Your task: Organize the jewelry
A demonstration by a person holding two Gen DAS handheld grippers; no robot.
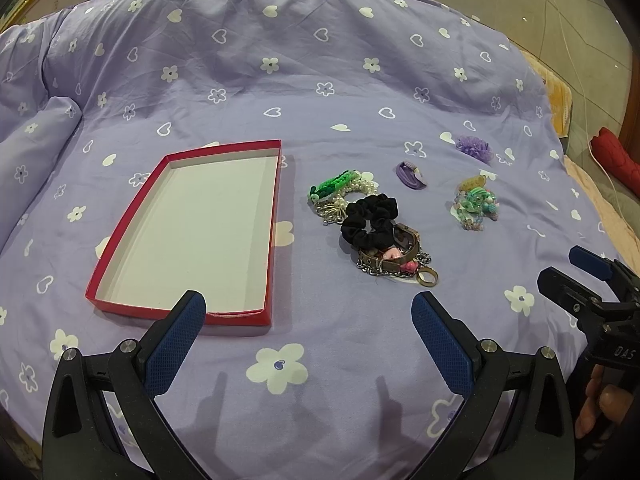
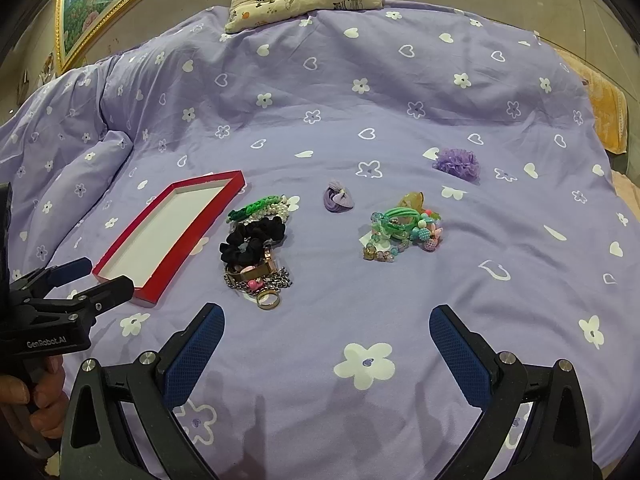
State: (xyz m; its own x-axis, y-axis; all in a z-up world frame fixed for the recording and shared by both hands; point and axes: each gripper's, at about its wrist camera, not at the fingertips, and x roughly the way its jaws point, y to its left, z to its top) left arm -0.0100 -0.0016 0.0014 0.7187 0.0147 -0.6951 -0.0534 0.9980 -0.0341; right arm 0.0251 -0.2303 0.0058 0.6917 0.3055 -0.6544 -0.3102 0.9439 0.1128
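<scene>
Two grippers are being held wide apart at the jaws and empty: the left gripper (image 1: 310, 312) is being hovered over the bedspread (image 1: 320, 80) near the red tray (image 1: 276, 200), and the right gripper (image 2: 326, 326) is being kept above bare cloth in front of the jewelry. Nothing is being gripped by either one.

The jewelry is being left in loose groups on the soft cover, just right of the tray. In the nearest heap, a black scrunchie (image 2: 250, 240) is lying on top of a watch (image 2: 266, 262), a silver chain (image 2: 280, 280) and a pearl bracelet (image 2: 280, 210), with a gold ring (image 2: 268, 300) at the front edge. A beaded cluster (image 2: 404, 232) is lying well apart to the right, with a purple hair tie (image 2: 338, 200) and a purple puff (image 2: 458, 164) farther back.

The scrunchie is judged light and soft, and is best pinched across its bunched fabric. The chain is likely to snag and drag neighbours along. The ring is thought small, hard and slippery; it is best taken across its band, since it may be pressed into the yielding quilt.
</scene>
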